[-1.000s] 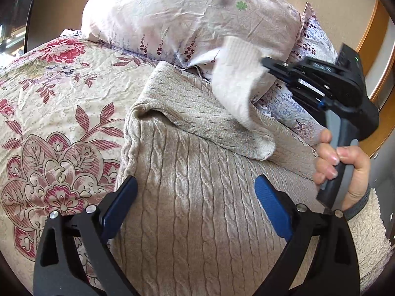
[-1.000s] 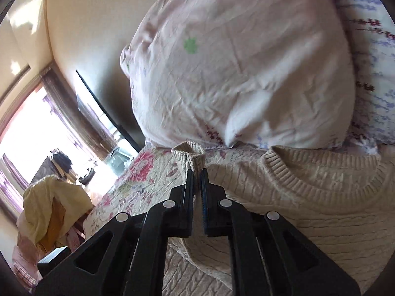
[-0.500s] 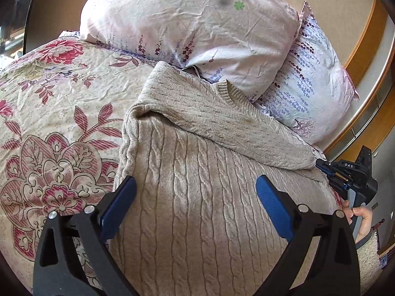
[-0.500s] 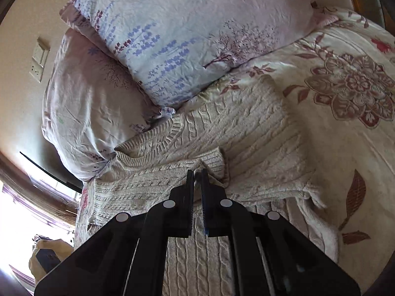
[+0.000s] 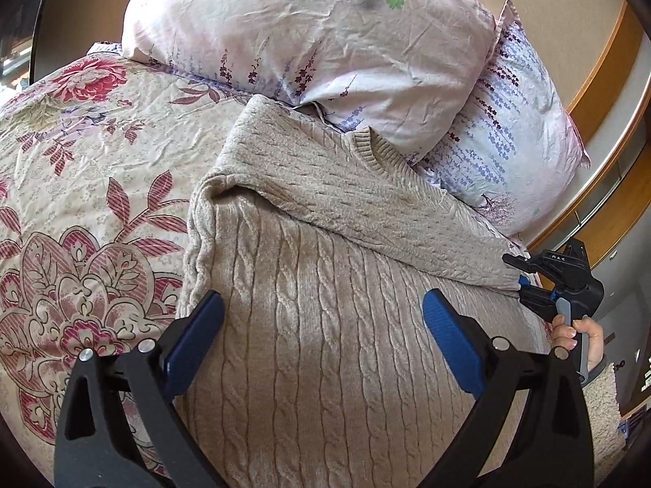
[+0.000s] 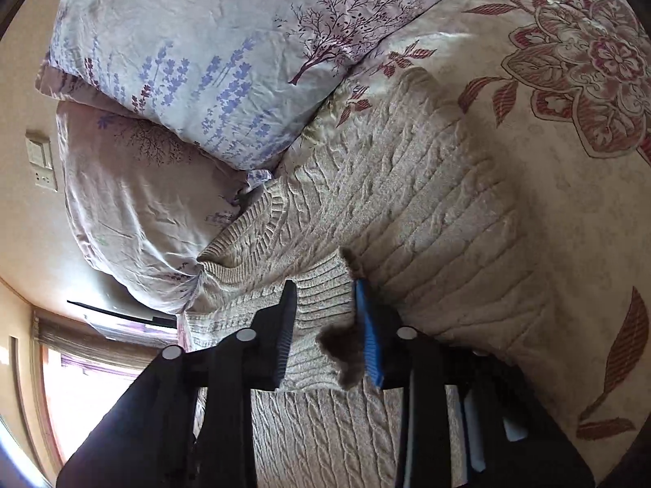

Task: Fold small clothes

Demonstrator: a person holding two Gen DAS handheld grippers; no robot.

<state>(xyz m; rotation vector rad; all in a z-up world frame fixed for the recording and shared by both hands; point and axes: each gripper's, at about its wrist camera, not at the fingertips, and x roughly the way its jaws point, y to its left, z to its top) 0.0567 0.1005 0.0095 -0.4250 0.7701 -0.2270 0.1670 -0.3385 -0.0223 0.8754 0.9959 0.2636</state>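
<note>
Now right hand-held gripper (image 6: 325, 325) jaws opening w/ sweater cuff (image 6: 321, 309) between, left hand-held gripper (image 5: 323, 341) wide apart.

sweater (image 5: 325, 325): 1 | pillows (image 5: 309, 32): 2 | grippers (image 5: 321, 337): 2 | bedspread (image 5: 89, 187): 1

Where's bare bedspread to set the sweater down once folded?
Free: the floral bedspread beside the sweater, on the side away from the right hand-held gripper, below the pillows. Crowded: the head end, where the pillows meet the sweater's collar.
</note>
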